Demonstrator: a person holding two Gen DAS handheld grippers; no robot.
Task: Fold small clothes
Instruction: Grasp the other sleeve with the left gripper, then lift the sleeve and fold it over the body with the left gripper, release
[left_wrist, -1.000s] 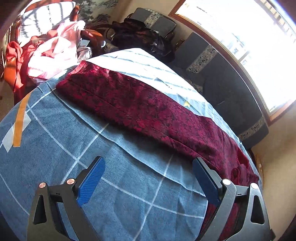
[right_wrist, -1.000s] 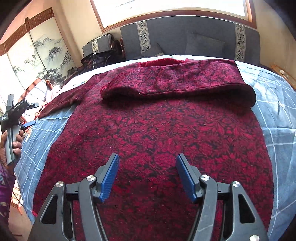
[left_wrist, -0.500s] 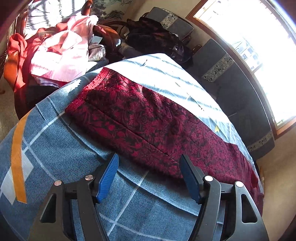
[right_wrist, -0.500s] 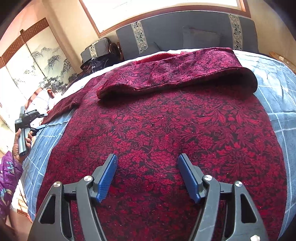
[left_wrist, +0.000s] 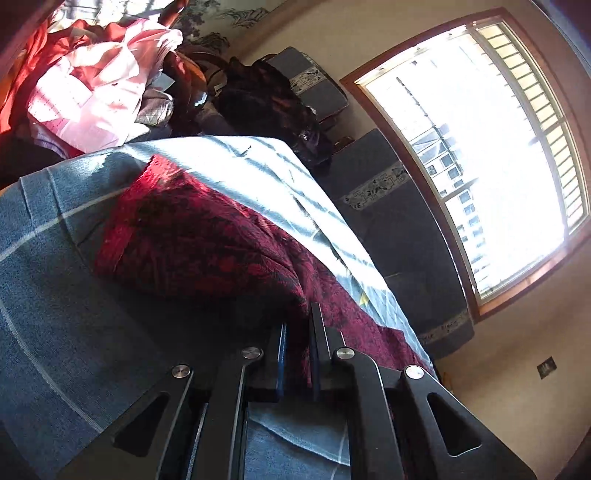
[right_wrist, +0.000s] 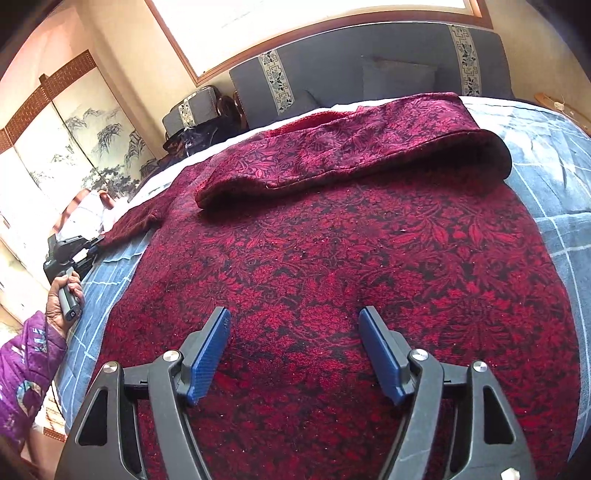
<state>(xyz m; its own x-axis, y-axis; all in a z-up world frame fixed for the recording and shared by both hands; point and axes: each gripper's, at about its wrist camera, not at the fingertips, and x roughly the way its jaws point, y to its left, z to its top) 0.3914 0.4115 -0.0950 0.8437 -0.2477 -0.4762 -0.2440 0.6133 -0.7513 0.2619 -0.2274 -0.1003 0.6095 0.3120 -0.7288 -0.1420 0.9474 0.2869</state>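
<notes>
- Clothes (left_wrist: 92, 85) in pink, white and orange sit heaped at the far left of the left wrist view, beyond the edge of the blue checked bedspread (left_wrist: 55, 295).
- Sleeve (left_wrist: 192, 240) of the dark red patterned garment (right_wrist: 351, 266) runs across the bedspread in that view, its cuff end toward the heap.
- Left gripper (left_wrist: 297, 354) has its 2 jaws pressed together on a fold of the sleeve, and red cloth shows in the narrow slit between the blue pads.
- Window (left_wrist: 480, 155) fills the right of the left wrist view, with a grey padded headboard (left_wrist: 399, 229) beneath it.
- Person's left hand (right_wrist: 64, 295), in a purple sleeve (right_wrist: 26, 373), grips the left tool's handle at the left edge of the right wrist view.
- Garment body lies spread flat over the bed, with its other sleeve (right_wrist: 351, 147) folded across the chest.
- Right gripper (right_wrist: 295, 354) hangs over the garment's body, jaws spread and opening, with nothing pinched between them.
</notes>
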